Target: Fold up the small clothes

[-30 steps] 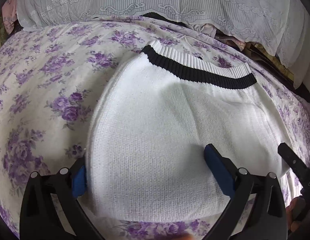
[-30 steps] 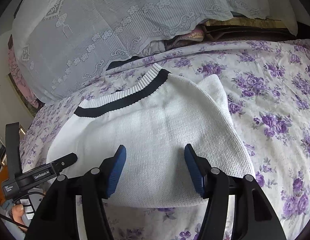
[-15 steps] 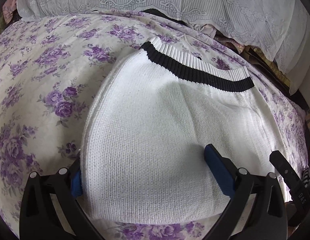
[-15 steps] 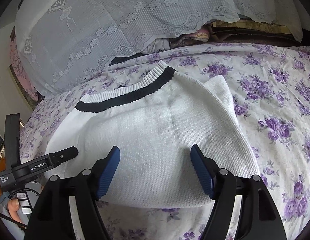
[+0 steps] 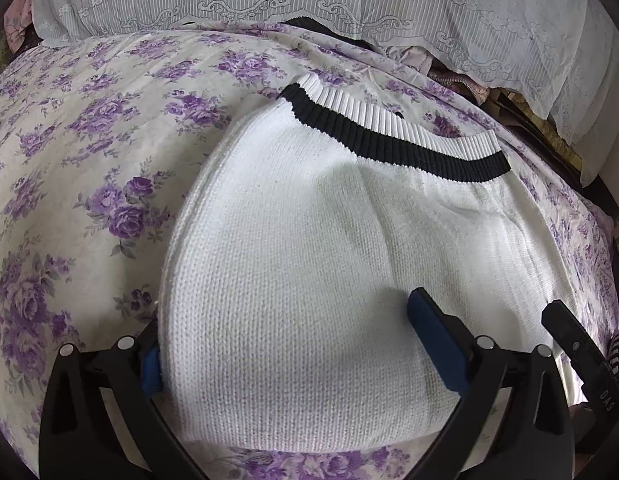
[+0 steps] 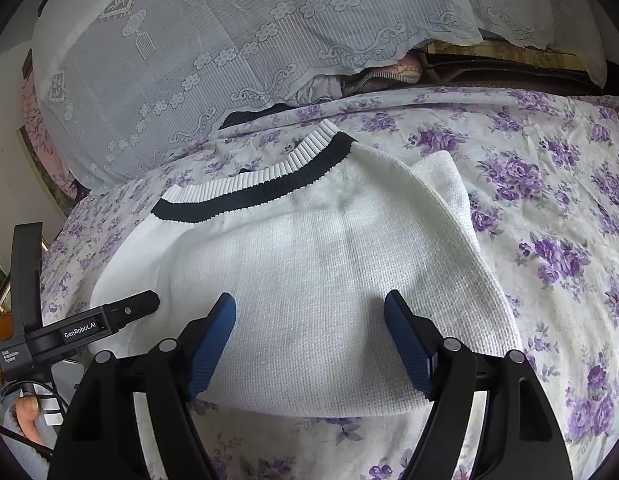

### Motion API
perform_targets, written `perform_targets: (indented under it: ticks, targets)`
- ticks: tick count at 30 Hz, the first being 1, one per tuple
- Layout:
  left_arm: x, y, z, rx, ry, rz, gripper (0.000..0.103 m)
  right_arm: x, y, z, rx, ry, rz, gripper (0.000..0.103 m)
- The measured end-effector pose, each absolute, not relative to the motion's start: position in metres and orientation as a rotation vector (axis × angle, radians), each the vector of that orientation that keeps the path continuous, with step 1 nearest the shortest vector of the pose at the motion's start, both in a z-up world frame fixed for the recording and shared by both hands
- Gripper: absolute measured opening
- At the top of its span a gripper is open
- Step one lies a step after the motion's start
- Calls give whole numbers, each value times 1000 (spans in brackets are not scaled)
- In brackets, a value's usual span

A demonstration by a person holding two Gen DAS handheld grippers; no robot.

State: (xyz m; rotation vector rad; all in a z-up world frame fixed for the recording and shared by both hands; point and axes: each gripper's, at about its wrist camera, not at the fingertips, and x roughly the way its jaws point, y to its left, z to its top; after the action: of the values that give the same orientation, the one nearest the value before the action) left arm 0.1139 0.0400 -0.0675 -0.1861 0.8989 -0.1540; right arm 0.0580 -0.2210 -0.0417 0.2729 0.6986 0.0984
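A white knit sweater (image 5: 309, 280) with a black-and-white ribbed band (image 5: 389, 132) lies folded and flat on the floral bedspread (image 5: 89, 200). My left gripper (image 5: 293, 344) is open wide across the sweater's near left corner. Its left pad (image 5: 151, 368) is partly hidden behind the knit edge, and its right pad (image 5: 433, 344) rests above the fabric. My right gripper (image 6: 311, 336) is open over the sweater (image 6: 329, 260) near its front edge, gripping nothing. The left gripper's black finger (image 6: 129, 312) shows at the left of the right wrist view.
A white lace cloth (image 6: 229, 40) drapes over a pile at the back, with bundled clothes (image 6: 381, 74) peeking from under it. A dark wooden frame (image 5: 549, 140) runs along the far right. A person's hand (image 6: 27, 416) holds the left gripper's handle. Floral bedspread lies on both sides of the sweater.
The right gripper's jaws have spread wider over the sweater. The sweater's left edge now covers more of the left gripper's left pad. The sweater itself lies as before.
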Motion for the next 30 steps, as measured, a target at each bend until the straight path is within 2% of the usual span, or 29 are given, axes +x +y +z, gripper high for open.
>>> perform_targets:
  ticks: [2, 9, 15, 19, 23, 25, 28, 29, 30]
  targets:
    - [109, 38, -62, -146, 879, -132, 98, 56, -222, -41, 279, 688, 98, 77]
    - [57, 13, -27, 114, 642, -11, 98, 20, -238, -37, 364, 642, 65, 75]
    - [47, 7, -32, 92, 687, -121, 98, -7, -267, -44, 488, 634, -6, 74]
    - [74, 8, -63, 68, 862, -130, 99, 1, -292, -67, 626, 706, -51, 72]
    - [72, 1, -64, 111, 835, -118, 99, 5, -297, -72, 657, 701, -29, 72]
    - [66, -1, -58, 111, 798, -132, 99, 5, -297, -72, 671, 690, -9, 76]
    - [56, -5, -47, 112, 734, -163, 99, 7, -300, -72, 710, 669, 52, 90]
    - [53, -9, -47, 126, 723, -170, 99, 9, -299, -72, 711, 671, 89, 98]
    - [53, -11, -46, 139, 724, -177, 99, 13, -297, -70, 704, 673, 114, 100]
